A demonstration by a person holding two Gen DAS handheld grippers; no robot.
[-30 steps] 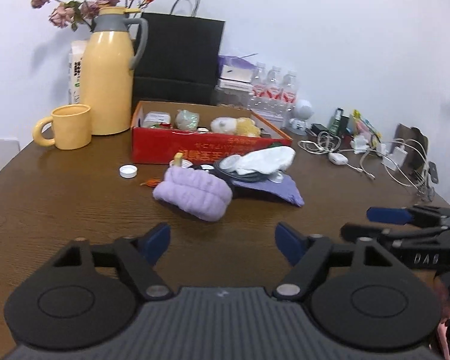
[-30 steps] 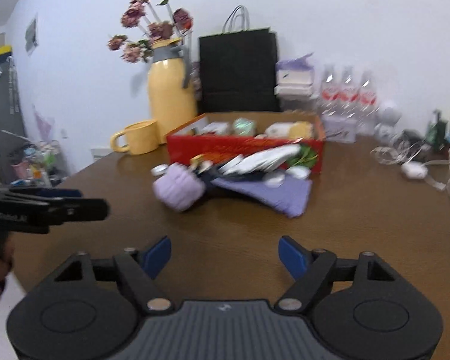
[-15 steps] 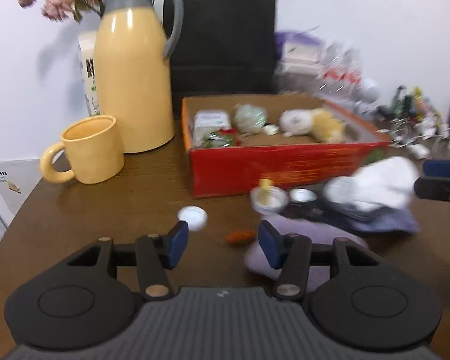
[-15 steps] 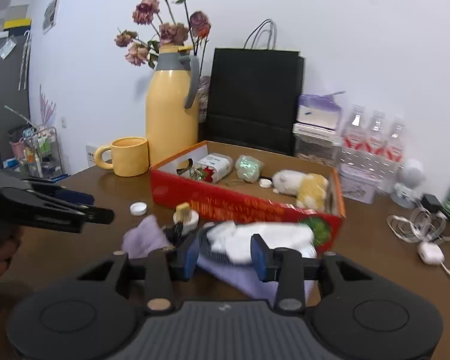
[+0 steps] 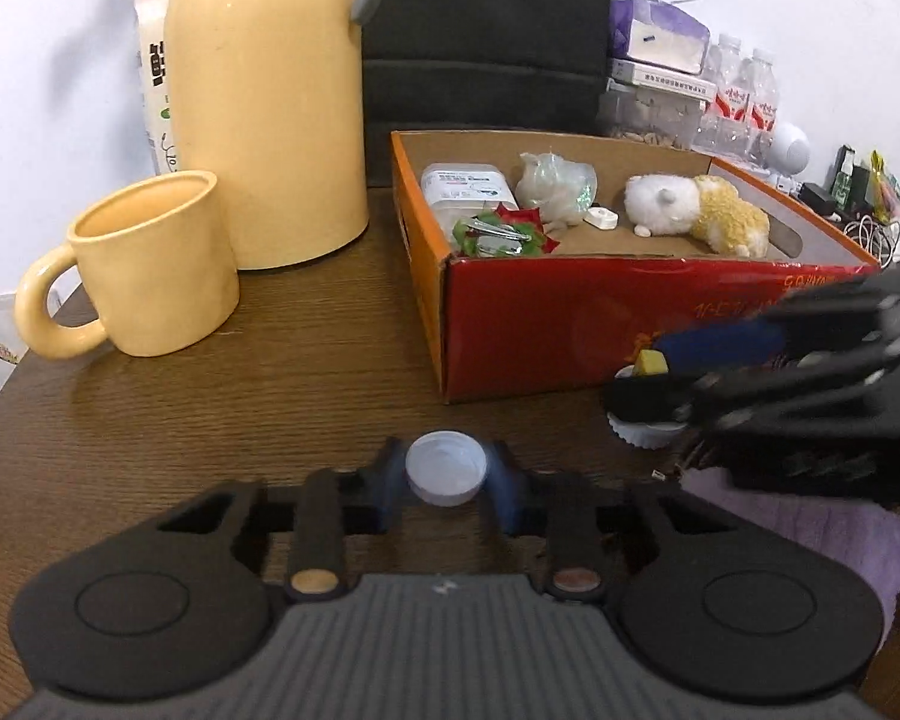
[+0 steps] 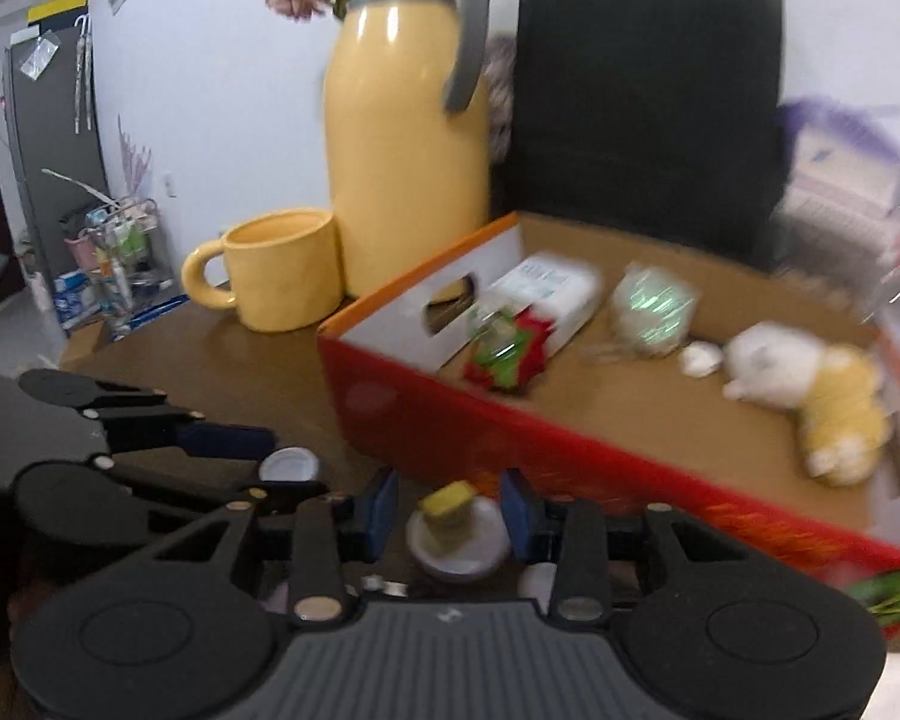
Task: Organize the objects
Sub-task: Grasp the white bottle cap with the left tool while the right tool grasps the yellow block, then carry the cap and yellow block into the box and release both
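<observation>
The white bottle cap [image 5: 446, 468] lies flat on the counter [image 5: 282, 396] directly between the blue fingertips of the left gripper [image 5: 447, 489], whose jaws are drawn in close on either side of it; whether the pads already press it cannot be told, though they look touching or nearly so. Round and low, the cap has no long axis, so the coming lift seems to depend only on it staying centred between the jaws.

Just to the right, the right gripper [image 6: 450, 510] straddles a small white dish [image 6: 457, 540] carrying a yellow cube [image 6: 447, 507]. Its jaws are partly parted with a gap on each side, not yet clamped. That dish sits on the counter just in front of the red cardboard box [image 5: 570, 324], which lies ahead of both grippers and a little to the right of the cap.

The box is open-topped and already holds a white plastic case [image 5: 468, 186], a red-and-green decoration [image 5: 498, 234], a crumpled clear wrapper [image 5: 555, 186], a small white piece [image 5: 600, 217] and a white-and-yellow plush toy [image 5: 696, 213]. The yellow mug [image 5: 150, 264] to the left shows nothing inside from here, with the yellow thermos jug [image 5: 264, 102] behind it.
</observation>
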